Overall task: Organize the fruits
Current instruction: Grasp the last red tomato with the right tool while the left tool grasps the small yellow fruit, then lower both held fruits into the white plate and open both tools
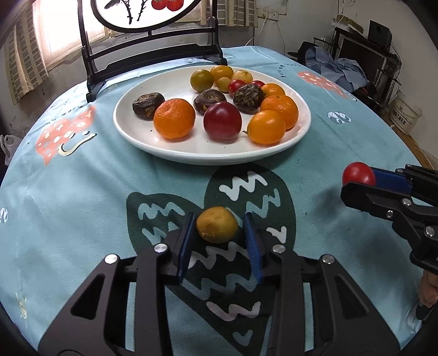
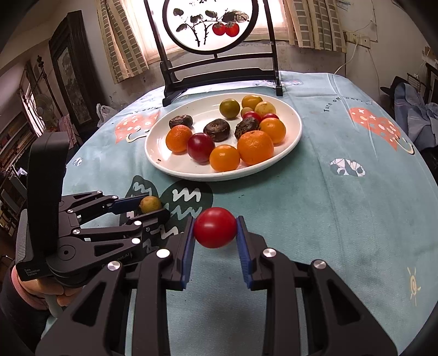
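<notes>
A small yellow fruit (image 1: 216,225) lies on the blue tablecloth between the fingers of my left gripper (image 1: 220,227). The left pad touches it, and a thin gap shows at the right pad. The same yellow fruit (image 2: 150,204) and left gripper (image 2: 152,205) appear in the right wrist view. My right gripper (image 2: 215,232) is shut on a red tomato (image 2: 215,230), held just above the cloth. From the left wrist view the right gripper (image 1: 361,179) and its tomato (image 1: 358,174) show at the right edge. A white plate (image 1: 175,149) further back holds several fruits.
On the plate (image 2: 164,164) are oranges, a dark red plum (image 1: 222,120), brown wrinkled fruits and small tomatoes. A dark wooden stand with a round painted screen (image 2: 210,24) rises behind the plate. The table edge curves away at the left and right.
</notes>
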A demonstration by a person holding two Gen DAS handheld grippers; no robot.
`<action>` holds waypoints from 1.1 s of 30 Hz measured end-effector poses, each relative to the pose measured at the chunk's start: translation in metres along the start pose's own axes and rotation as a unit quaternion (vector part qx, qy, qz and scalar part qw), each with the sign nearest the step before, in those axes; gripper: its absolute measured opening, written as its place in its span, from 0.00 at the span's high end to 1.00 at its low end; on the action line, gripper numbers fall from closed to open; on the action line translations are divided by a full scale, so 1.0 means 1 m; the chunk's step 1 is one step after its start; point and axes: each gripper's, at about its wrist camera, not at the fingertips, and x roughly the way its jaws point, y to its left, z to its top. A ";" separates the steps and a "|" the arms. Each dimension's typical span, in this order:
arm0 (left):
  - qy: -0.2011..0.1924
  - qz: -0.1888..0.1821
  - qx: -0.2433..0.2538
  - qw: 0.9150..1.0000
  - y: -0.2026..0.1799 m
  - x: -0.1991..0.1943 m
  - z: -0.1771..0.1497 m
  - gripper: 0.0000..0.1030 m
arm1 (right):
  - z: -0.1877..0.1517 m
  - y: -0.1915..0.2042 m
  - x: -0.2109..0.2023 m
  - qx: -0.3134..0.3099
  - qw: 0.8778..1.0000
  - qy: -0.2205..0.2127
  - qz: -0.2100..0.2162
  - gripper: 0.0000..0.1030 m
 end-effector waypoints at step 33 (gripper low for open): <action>-0.064 -0.003 -0.081 0.995 0.044 0.003 0.116 0.71 | 0.088 -0.012 0.003 0.023 0.991 -0.129 0.013 0.71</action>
